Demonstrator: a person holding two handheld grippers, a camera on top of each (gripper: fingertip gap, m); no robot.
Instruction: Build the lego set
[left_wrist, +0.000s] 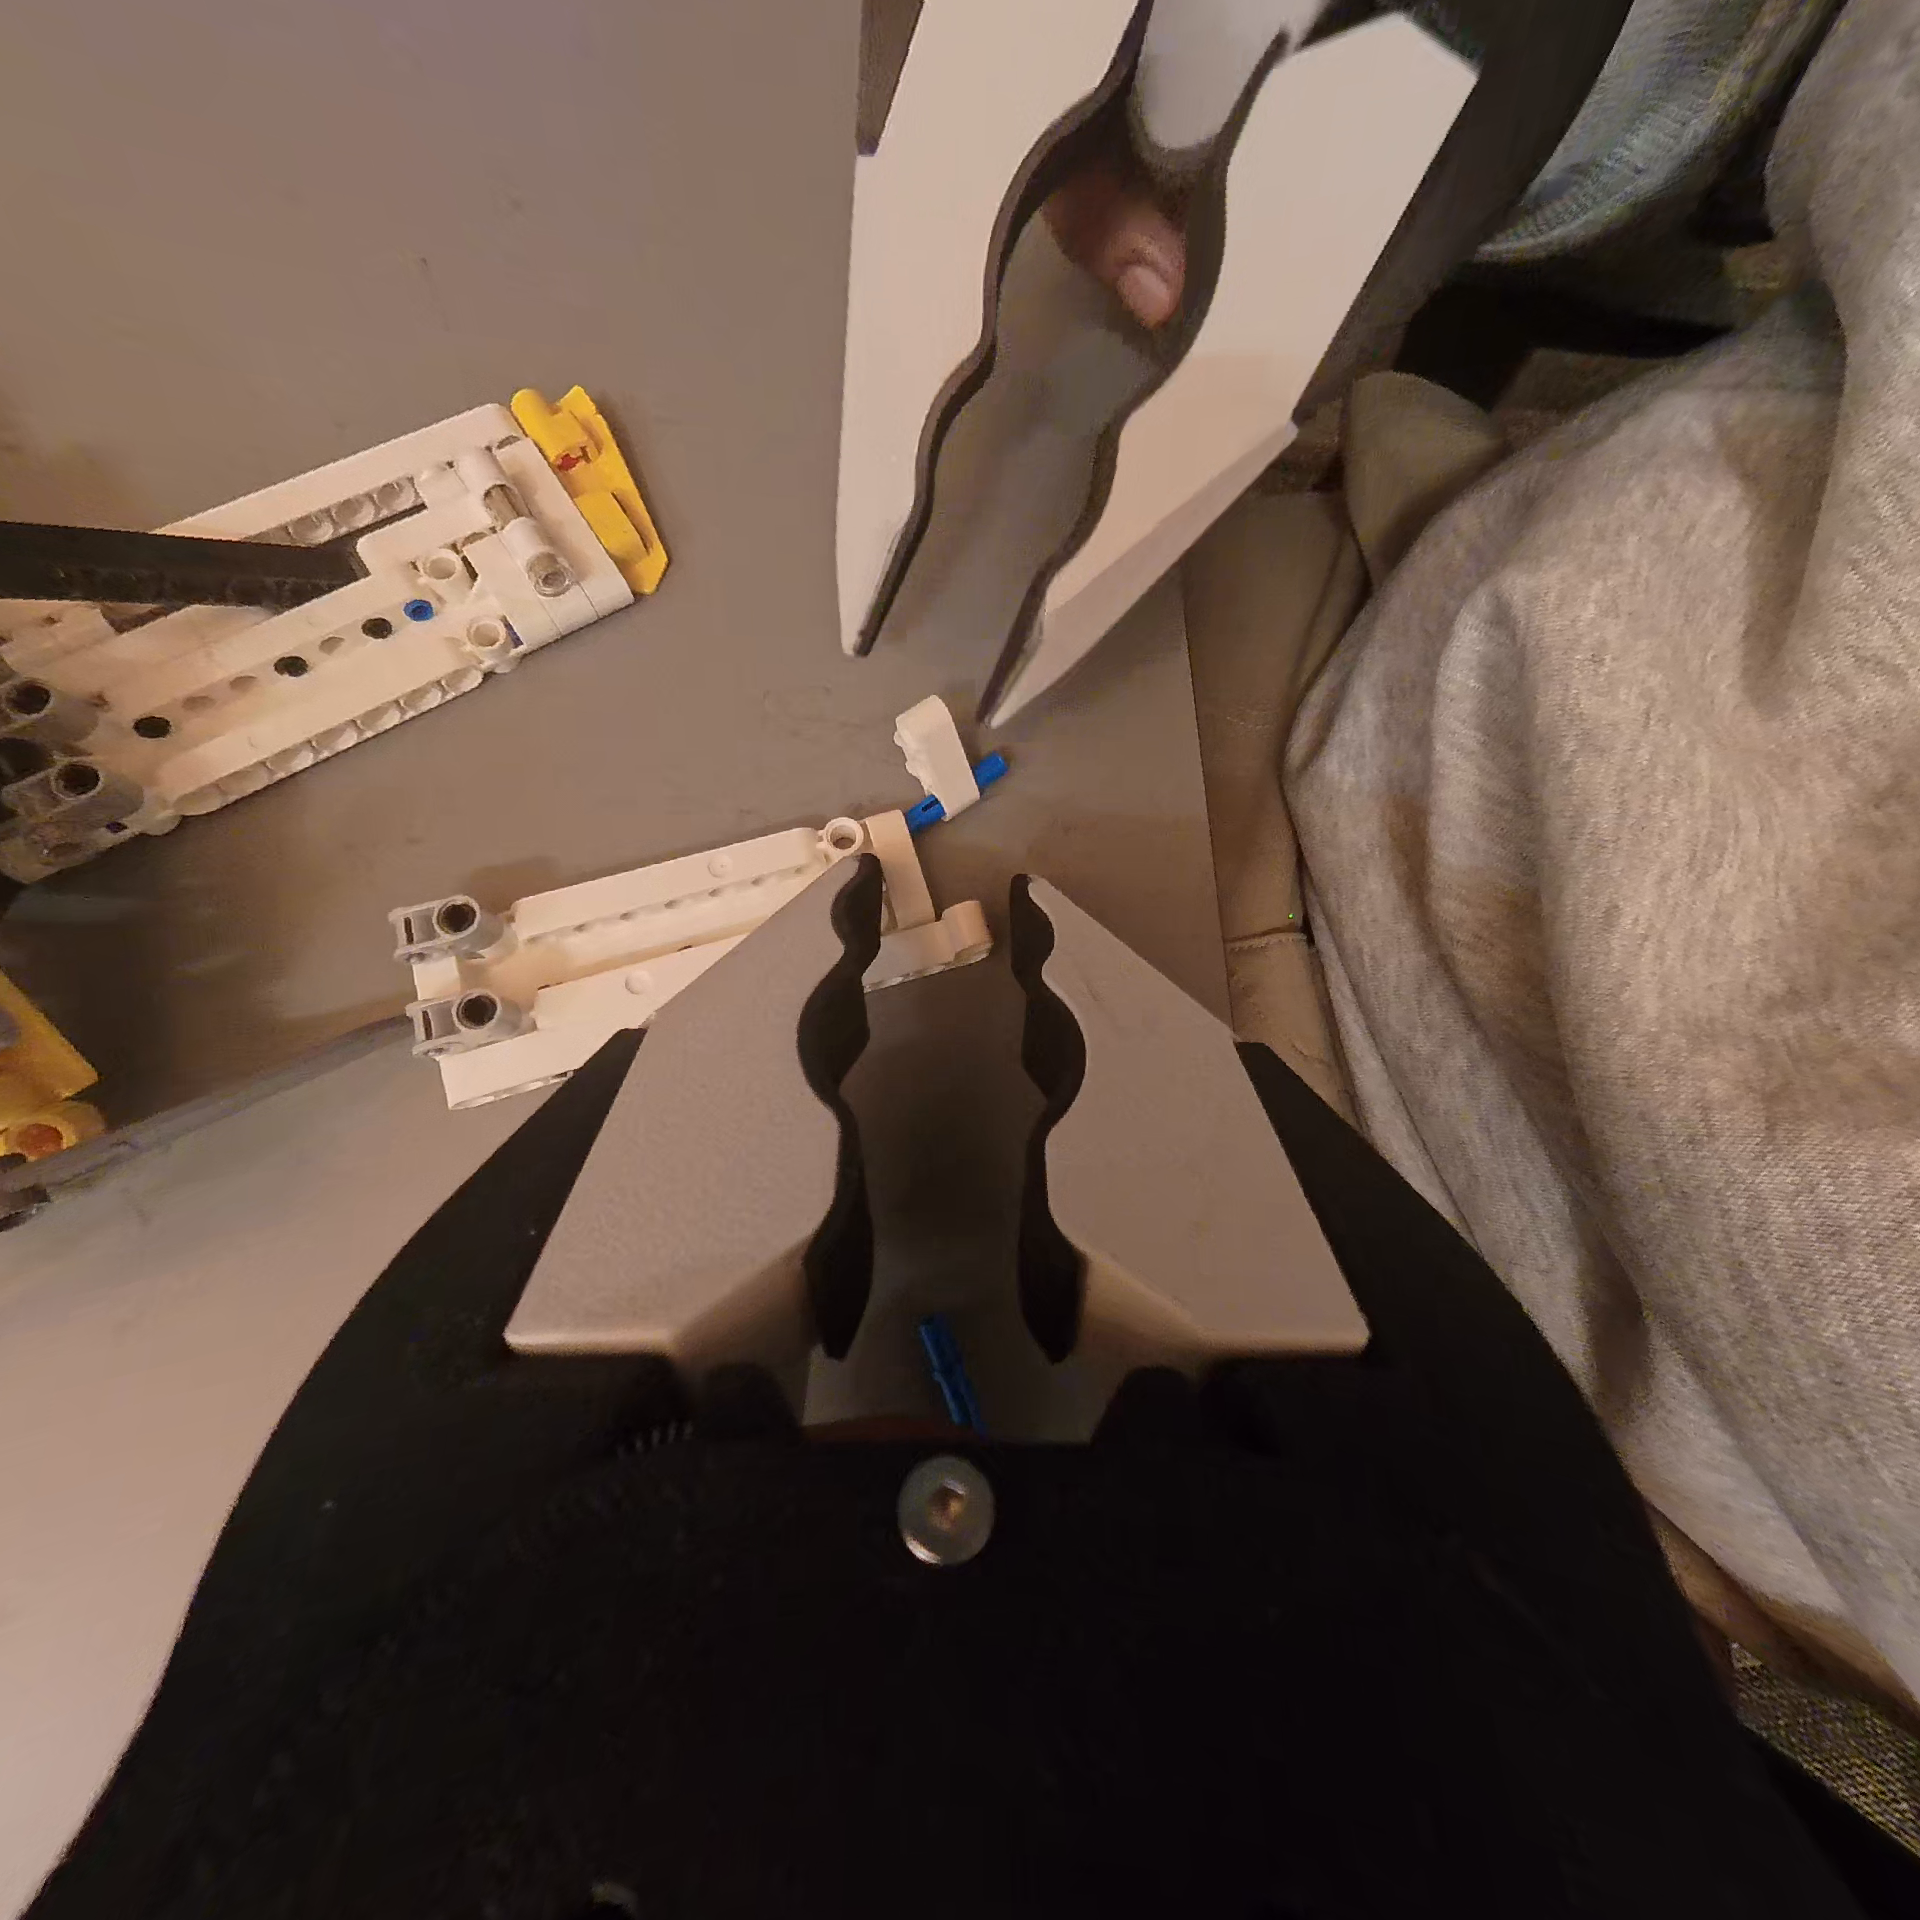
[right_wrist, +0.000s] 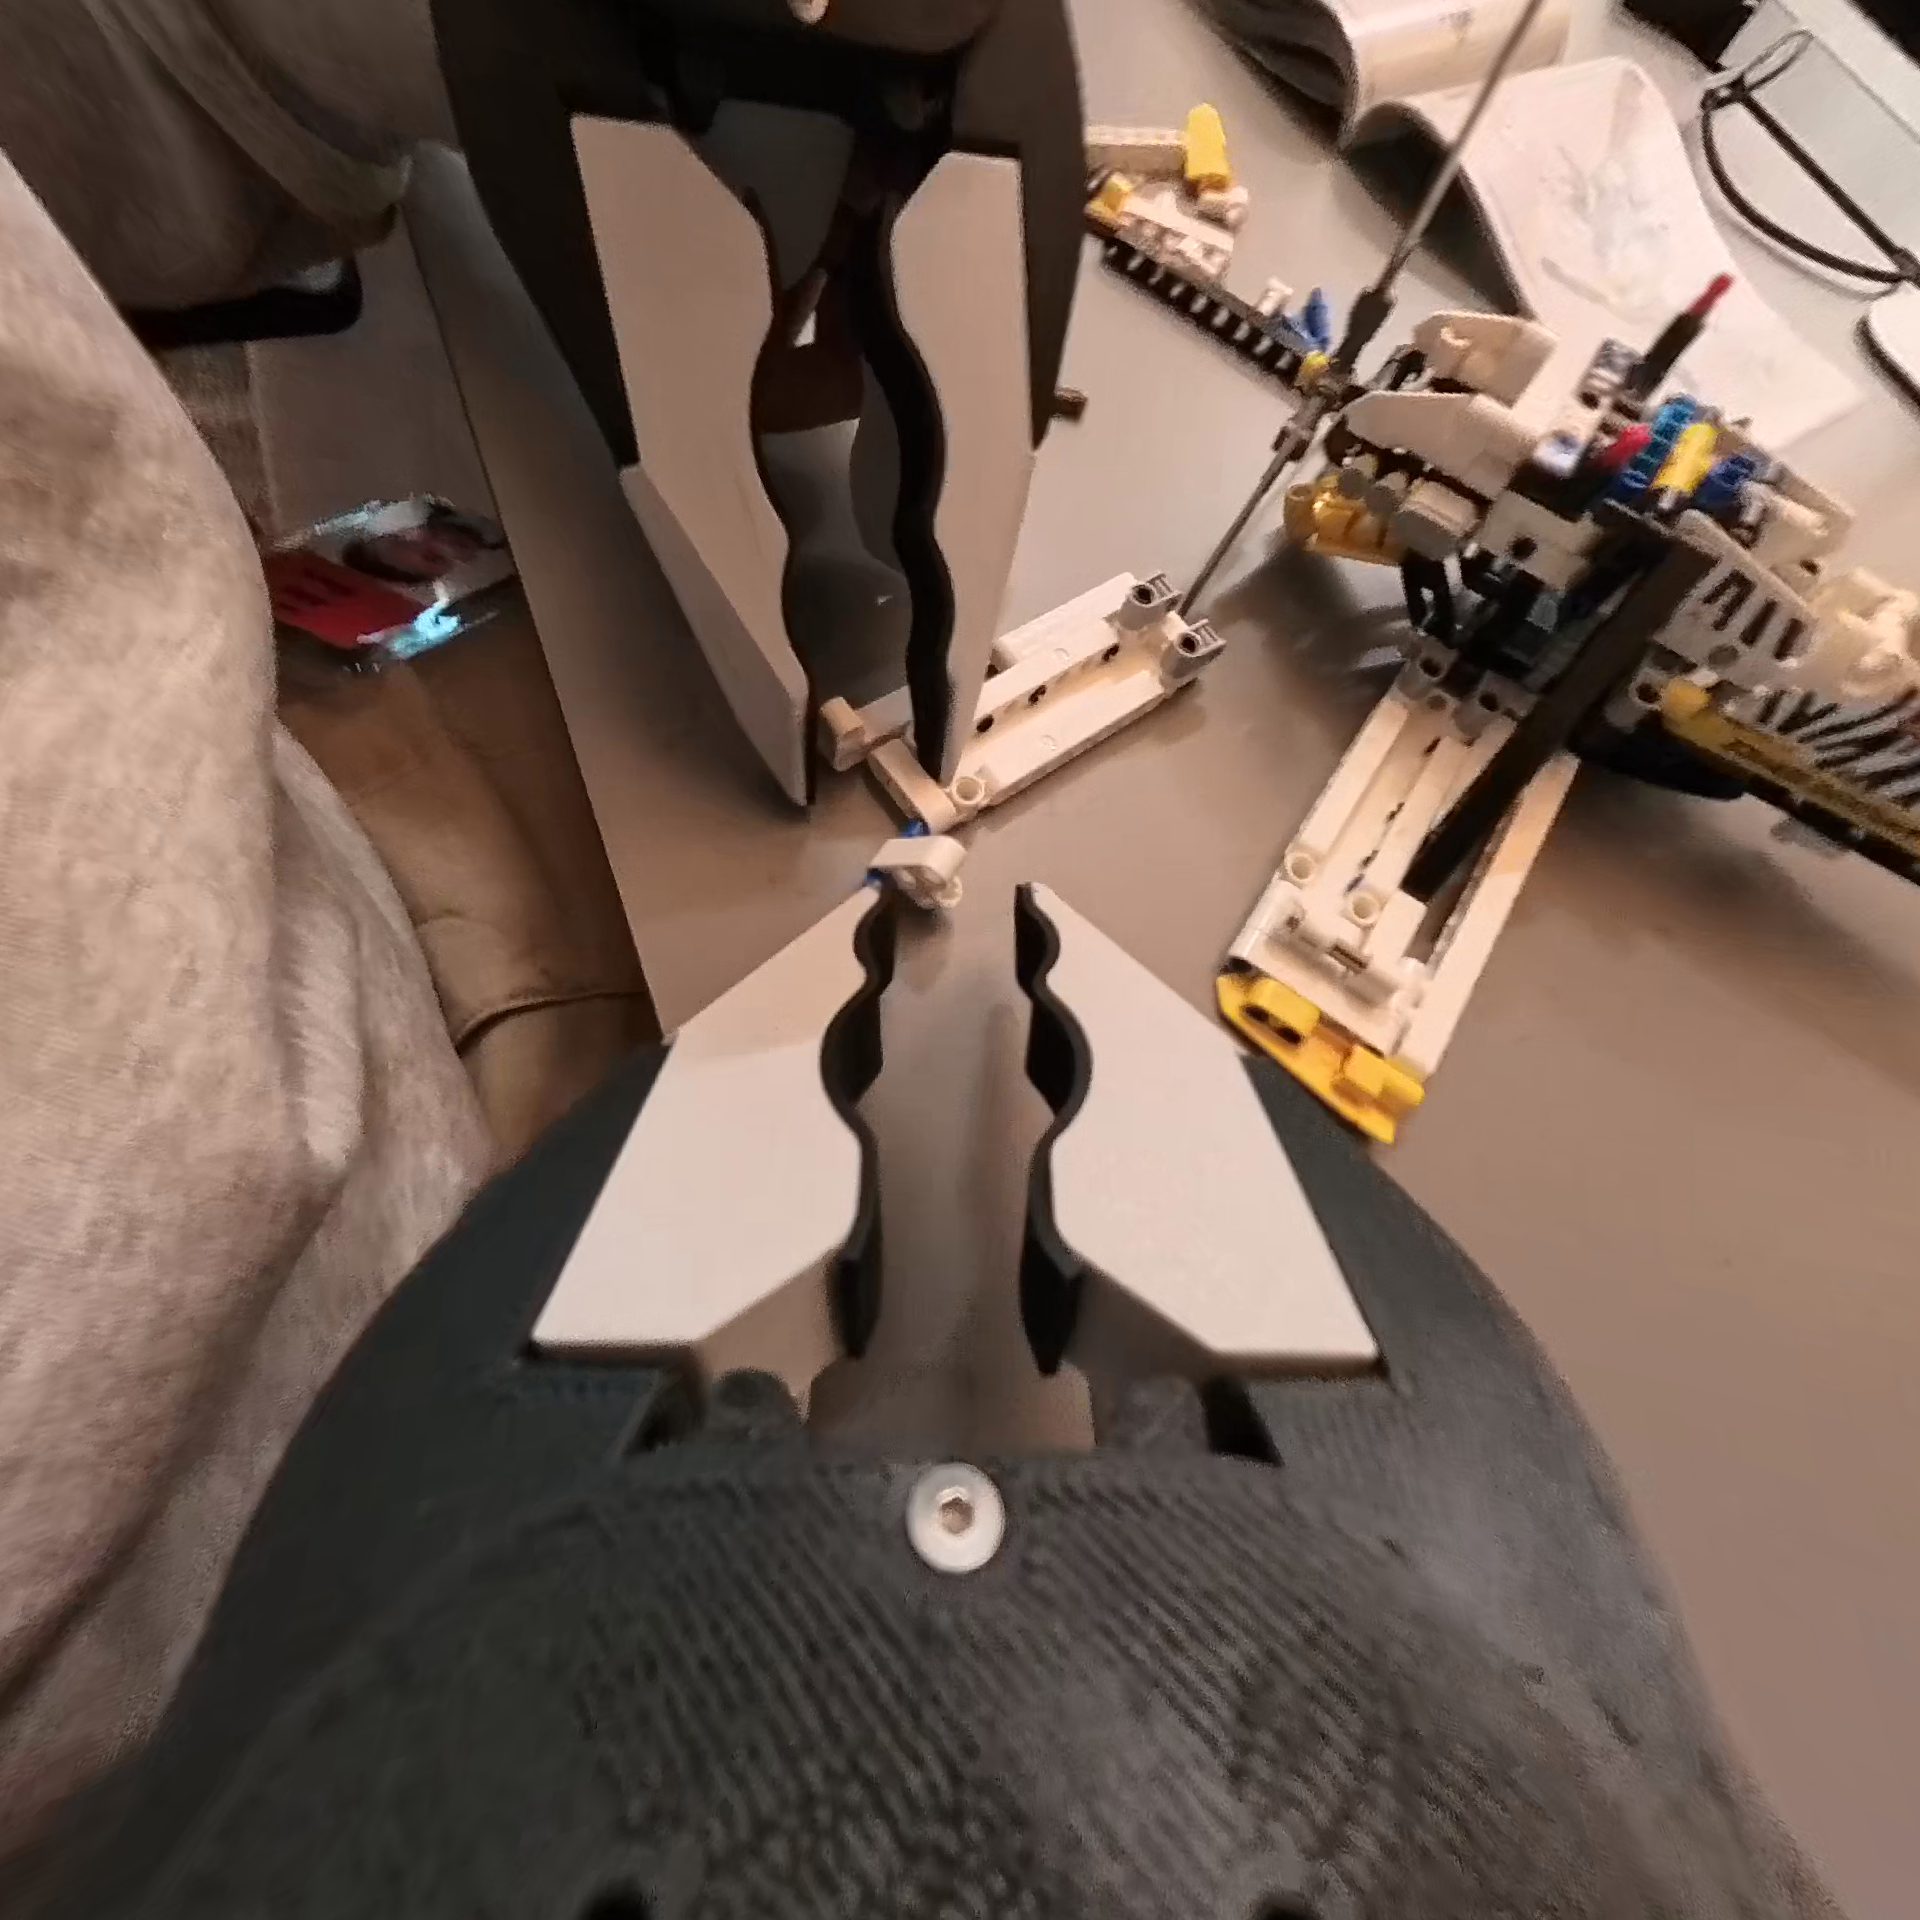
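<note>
**me:** Right at the tips of my right tongs (right_wrist: 948, 902) there's the small white connector (right_wrist: 921, 864) with a blue pin (left_wrist: 989, 771) through it, lying loose on the grey tabletop (right_wrist: 1558, 1299). Those tongs are spread, nothing pinched, one tip just beside the connector. Left tongs (left_wrist: 940, 883) are spread too, tips straddling the beige arm at the end of the small white sub-assembly (left_wrist: 665, 914), which lies flat near the tabletop edge.

**reply:** So what's the plan for the connector?

**me:** My guess: steady the sub-assembly with the left, pinch the connector across its flat sides with the right, then line the pin up with a hole before pushing. Hard slick plastic plus wavy black rubbery pads means it could twist, so grip square and go slow.

**reply:** What's further out?

**me:** The big white beam frame with yellow end pieces (right_wrist: 1351, 997), holes all along it, joined to a chunky build (right_wrist: 1558, 488) with black, blue and red bits. Fuzzy beige blanket (left_wrist: 1610, 831) off the tabletop's side.
</note>
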